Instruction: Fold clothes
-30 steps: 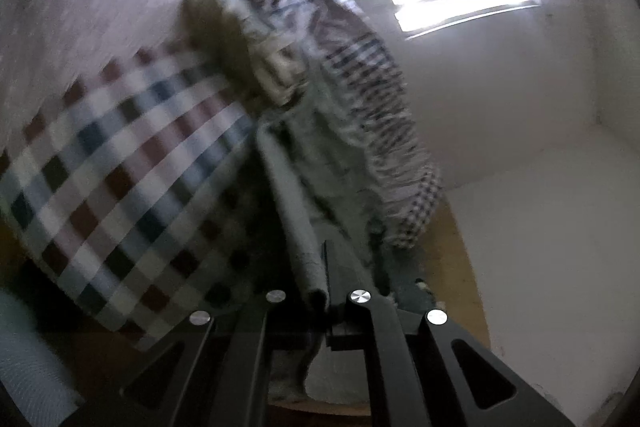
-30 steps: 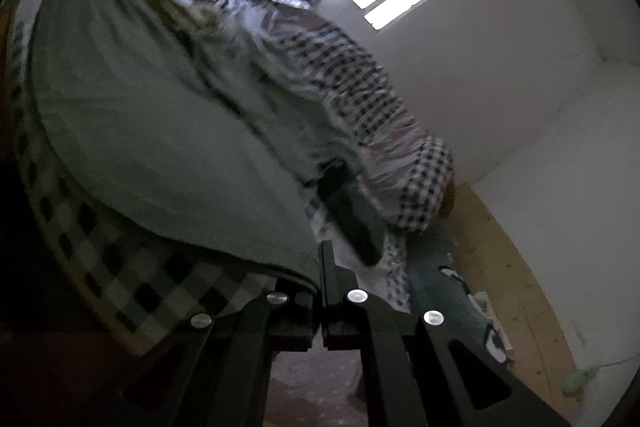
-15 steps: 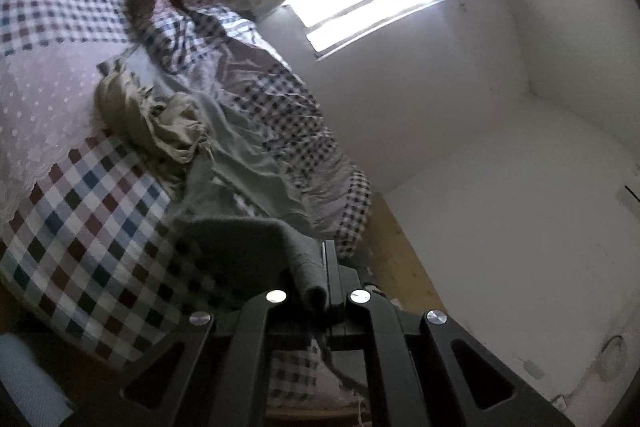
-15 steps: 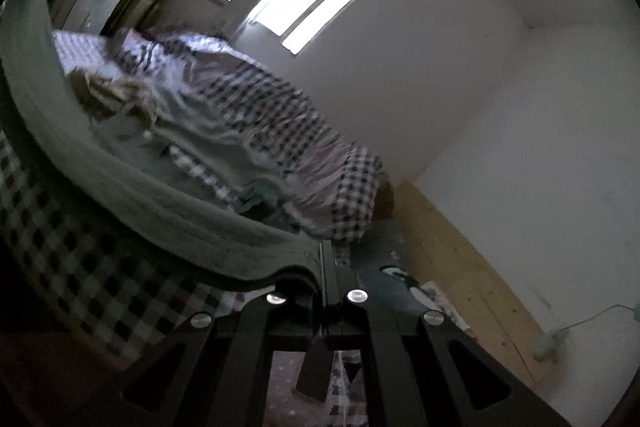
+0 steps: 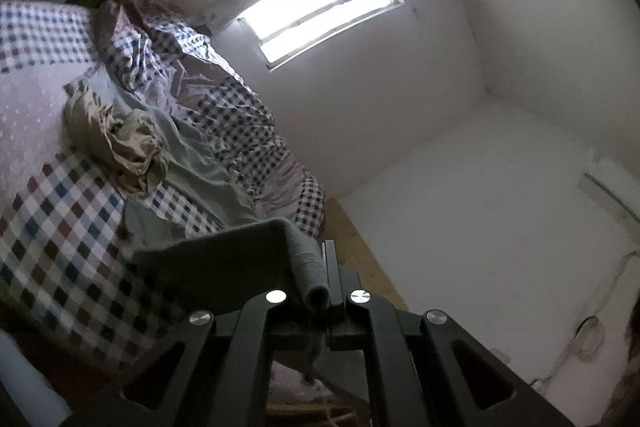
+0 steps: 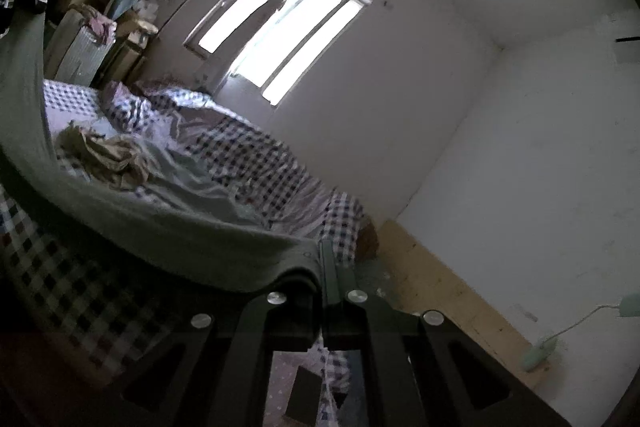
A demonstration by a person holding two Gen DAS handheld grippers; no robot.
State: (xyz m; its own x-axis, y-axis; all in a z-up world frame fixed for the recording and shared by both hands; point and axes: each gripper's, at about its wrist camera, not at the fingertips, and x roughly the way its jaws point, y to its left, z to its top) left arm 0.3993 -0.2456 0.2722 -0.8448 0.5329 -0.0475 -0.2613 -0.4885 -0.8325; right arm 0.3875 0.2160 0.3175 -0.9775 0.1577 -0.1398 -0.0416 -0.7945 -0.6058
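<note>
Left gripper [image 5: 320, 291] clamps a grey cloth [image 5: 224, 259], held above the checked bed [image 5: 60, 227]. Beige garment [image 5: 116, 135] lies crumpled behind.

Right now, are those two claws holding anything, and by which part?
Yes: both the left gripper and right gripper pinch one grey-green garment along its edge.

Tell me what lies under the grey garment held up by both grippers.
Under the grey garment, clamped by the left gripper and right gripper, lies the checked bed cover. Whatever sits directly beneath the cloth is hidden.
</note>
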